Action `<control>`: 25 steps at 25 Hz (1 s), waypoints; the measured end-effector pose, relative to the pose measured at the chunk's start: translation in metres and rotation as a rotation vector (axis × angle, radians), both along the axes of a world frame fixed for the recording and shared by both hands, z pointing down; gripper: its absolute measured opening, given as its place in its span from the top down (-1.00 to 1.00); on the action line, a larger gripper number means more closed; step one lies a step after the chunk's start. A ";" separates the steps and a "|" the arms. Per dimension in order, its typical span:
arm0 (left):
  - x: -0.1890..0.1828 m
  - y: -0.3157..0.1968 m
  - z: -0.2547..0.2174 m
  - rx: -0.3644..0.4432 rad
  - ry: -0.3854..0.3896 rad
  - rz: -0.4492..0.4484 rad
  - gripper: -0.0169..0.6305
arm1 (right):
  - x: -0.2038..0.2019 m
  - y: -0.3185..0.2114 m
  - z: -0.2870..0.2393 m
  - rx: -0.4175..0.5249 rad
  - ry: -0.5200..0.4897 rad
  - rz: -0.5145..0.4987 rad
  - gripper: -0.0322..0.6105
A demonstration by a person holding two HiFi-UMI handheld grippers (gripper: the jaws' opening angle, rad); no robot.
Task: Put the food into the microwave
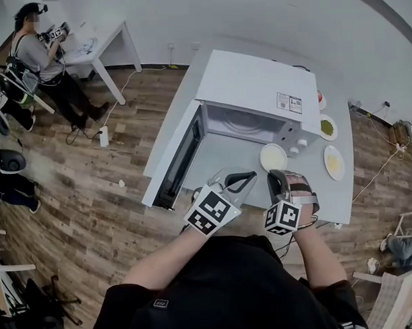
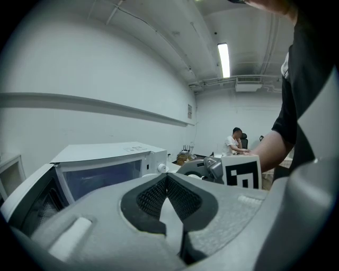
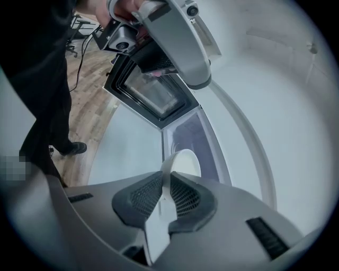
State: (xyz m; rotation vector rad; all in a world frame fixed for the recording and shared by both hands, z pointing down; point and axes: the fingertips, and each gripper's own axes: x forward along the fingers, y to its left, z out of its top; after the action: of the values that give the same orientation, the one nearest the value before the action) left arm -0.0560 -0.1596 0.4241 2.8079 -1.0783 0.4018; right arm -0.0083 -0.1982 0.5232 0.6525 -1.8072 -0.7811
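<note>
Right hand-held gripper (image 3: 163,184) is clamped on the rim of the white plate (image 3: 185,161), just ahead of it facing the open microwave (image 1: 257,84); advise level entry, clear of the door (image 1: 179,158) leftward, with the shut, empty left hand-held gripper (image 2: 167,182) kept aside.

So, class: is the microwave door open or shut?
Open. The door hangs swung out to the left of the microwave, leaving its cavity exposed.

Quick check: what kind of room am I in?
Probably a test lab, not a home kitchen: the microwave sits on a white table, another person works at a second table, and a strip light runs overhead.
</note>
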 end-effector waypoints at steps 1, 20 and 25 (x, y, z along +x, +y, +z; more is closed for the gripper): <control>-0.009 0.000 0.000 0.001 0.001 0.010 0.92 | -0.011 -0.001 0.001 0.000 0.003 0.010 0.72; -0.058 -0.063 0.022 -0.028 0.044 -0.060 0.92 | -0.086 -0.108 0.056 -0.034 0.100 -0.016 0.72; -0.056 -0.071 0.037 -0.039 0.068 -0.082 0.92 | -0.089 -0.141 0.080 -0.022 0.118 -0.021 0.72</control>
State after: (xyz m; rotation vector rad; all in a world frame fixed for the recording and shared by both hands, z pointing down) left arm -0.1116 -0.2309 0.4614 2.7120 -1.1542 0.3132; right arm -0.0974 -0.3395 0.6029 0.5628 -1.7154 -0.7967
